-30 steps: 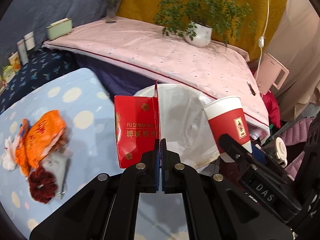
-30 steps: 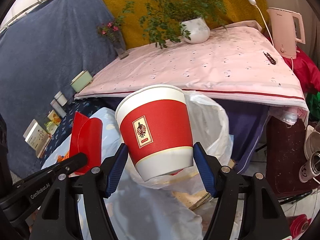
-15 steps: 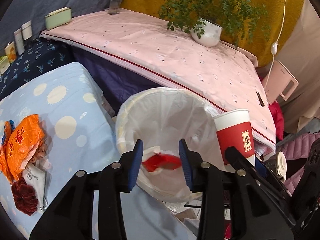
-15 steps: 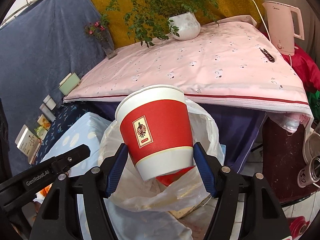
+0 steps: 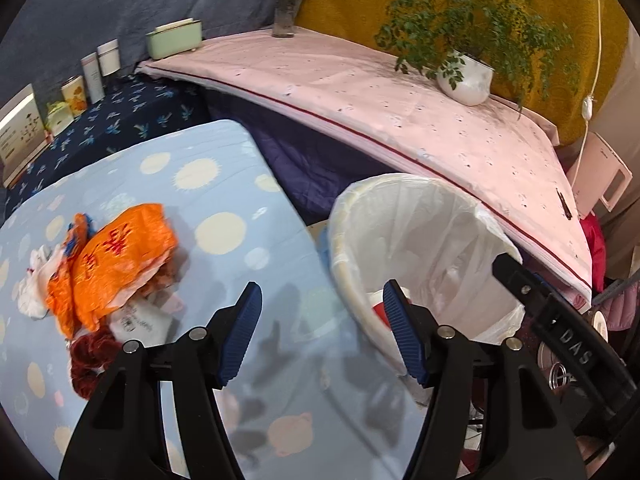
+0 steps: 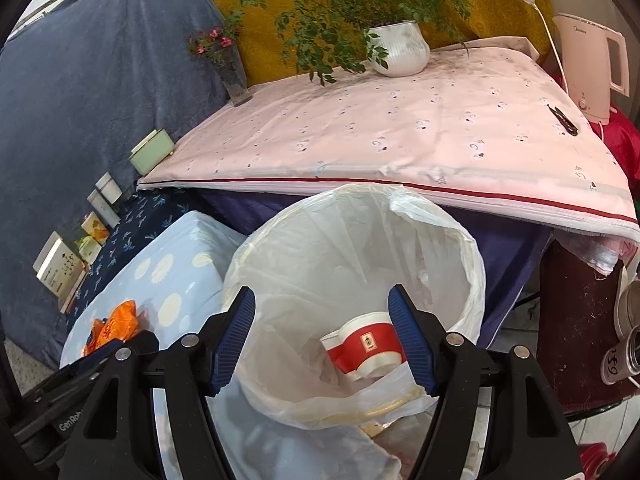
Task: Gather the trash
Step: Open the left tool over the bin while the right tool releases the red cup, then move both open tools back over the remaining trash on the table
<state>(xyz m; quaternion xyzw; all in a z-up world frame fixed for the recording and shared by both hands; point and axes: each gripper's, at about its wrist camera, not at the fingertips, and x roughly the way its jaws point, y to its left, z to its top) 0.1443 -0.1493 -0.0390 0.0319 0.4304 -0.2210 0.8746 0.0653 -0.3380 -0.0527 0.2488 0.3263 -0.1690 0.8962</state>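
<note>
A white bin lined with a clear bag [image 6: 460,248] stands beside the blue spotted table; it also shows in the left wrist view [image 5: 352,208]. A red and white paper cup [image 6: 366,346] lies on its side inside the bin. My right gripper [image 6: 322,334] is open and empty just above the bin's near rim. My left gripper [image 5: 322,334] is open and empty over the table's right edge, left of the bin. An orange plastic bag [image 5: 116,260], white wrappers [image 5: 140,320] and a dark red clump [image 5: 90,360] lie on the table to its left.
A pink-covered table [image 5: 400,112] with a potted plant [image 5: 466,76] and a vase [image 5: 286,12] stands behind the bin. Boxes and jars [image 5: 94,74] line the dark blue surface at far left. A pink kettle [image 6: 592,64] and a can [image 6: 626,354] are at right.
My left gripper opened and dropped the red box into the bin, then swung left over the table. My right gripper opened and the paper cup fell into the bin.
</note>
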